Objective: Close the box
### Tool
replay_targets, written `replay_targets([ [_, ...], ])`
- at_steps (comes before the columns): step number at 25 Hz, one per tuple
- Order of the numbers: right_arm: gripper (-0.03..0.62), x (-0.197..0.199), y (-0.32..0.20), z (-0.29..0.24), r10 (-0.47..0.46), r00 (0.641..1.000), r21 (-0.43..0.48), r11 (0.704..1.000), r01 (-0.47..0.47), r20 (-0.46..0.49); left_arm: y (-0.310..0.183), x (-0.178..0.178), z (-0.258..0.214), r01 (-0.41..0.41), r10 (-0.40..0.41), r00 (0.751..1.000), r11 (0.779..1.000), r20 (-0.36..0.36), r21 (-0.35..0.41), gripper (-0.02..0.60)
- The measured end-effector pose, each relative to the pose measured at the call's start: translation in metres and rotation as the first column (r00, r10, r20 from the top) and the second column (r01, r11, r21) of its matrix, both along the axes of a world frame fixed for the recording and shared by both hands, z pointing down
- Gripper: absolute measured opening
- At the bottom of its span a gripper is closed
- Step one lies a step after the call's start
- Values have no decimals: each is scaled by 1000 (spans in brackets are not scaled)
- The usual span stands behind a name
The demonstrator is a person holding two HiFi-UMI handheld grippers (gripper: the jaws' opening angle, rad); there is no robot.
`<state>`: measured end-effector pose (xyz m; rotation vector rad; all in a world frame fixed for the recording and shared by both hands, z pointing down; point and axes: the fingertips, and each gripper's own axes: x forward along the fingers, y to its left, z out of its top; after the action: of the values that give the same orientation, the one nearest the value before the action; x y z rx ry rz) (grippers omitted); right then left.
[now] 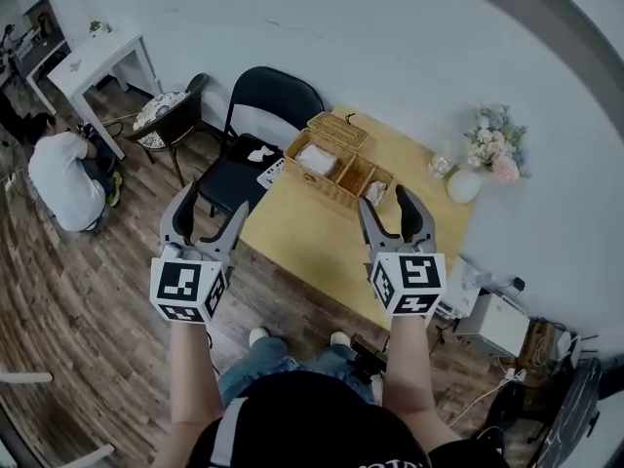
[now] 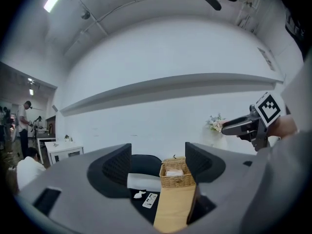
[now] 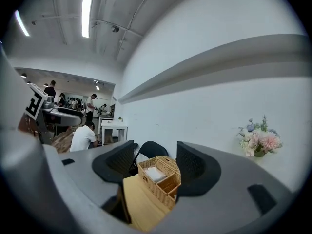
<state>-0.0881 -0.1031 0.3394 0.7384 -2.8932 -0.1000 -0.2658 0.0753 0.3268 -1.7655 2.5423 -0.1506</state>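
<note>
A wicker box (image 1: pixel 336 172) stands at the far side of a small wooden table (image 1: pixel 302 237), with its lid (image 1: pixel 338 130) swung back and open. White items lie in its compartments. Both grippers hang in the air short of the table's near edge. My left gripper (image 1: pixel 212 209) is open and empty, out to the left of the table. Open and empty too, my right gripper (image 1: pixel 387 207) is over the table's near right part. The box (image 2: pixel 176 175) shows between the left jaws, far off, and the box (image 3: pixel 159 176) likewise between the right jaws.
A black folding chair (image 1: pixel 255 125) stands left of the table, with a remote (image 1: pixel 272 173) and a white scrap on its seat. A vase of flowers (image 1: pixel 490 160) and a glass (image 1: pixel 440 167) sit at the table's far right. A person (image 1: pixel 60 179) crouches far left.
</note>
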Motion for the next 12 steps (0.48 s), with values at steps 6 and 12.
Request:
replay_targets([
  [6, 282, -25, 19, 1, 100, 995, 15, 995, -100, -26, 1, -44, -4, -82, 82, 997, 996, -2, 24, 348],
  [12, 277, -23, 24, 10, 195, 978, 29, 981, -193, -77, -23, -63, 6, -168, 169, 985, 986, -35, 14, 347],
])
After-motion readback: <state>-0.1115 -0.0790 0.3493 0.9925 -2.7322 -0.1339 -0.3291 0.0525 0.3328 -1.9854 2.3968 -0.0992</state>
